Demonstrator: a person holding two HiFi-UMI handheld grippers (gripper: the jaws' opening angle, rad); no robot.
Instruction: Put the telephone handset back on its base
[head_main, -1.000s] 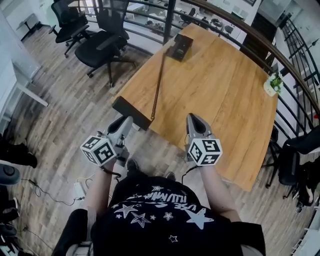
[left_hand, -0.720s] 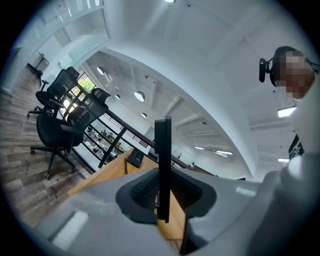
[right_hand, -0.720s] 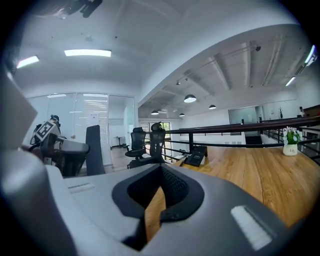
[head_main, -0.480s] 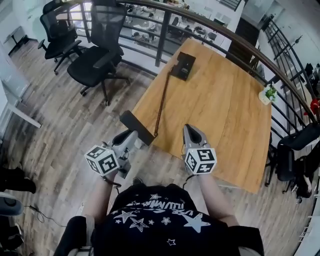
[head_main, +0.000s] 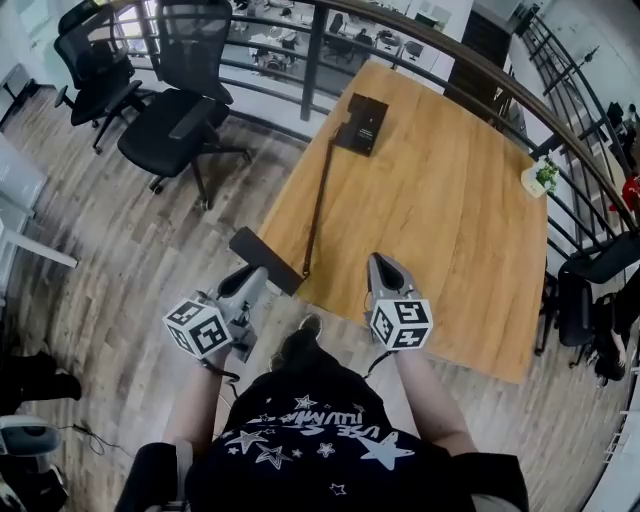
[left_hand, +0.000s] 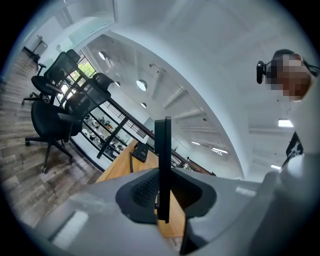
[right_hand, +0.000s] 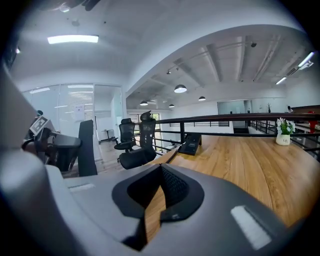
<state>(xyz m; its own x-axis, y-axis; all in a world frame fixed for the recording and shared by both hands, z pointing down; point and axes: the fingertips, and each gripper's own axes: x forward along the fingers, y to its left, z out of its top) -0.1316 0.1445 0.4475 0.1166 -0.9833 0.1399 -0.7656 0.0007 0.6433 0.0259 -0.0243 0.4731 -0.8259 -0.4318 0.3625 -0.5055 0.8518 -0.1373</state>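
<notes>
1. While both forearms reach forward from the torso, the left gripper and right gripper sit side by side at the near edge of the table. Each points ahead and slightly down, with its marker cube toward the person.
2. The left gripper's jaws are clamped on the flat faces of the handset. The right gripper's jaws are drawn together with nothing in them.
3. The handset lies crosswise to the left gripper, with its long axis running from ahead-left of the tips to their right, by the table's corner. The cord leaves the handset's right end and runs straight ahead to the base, far ahead of both grippers.
4. Only the left gripper view shows the grip itself. There the handset is a thin dark slab seen edge-on between the pads and sticking well past them, with the base beyond.
5. The right gripper view shows its own closed pads, the handset off to its left, the base ahead, and a plant far right.
</notes>
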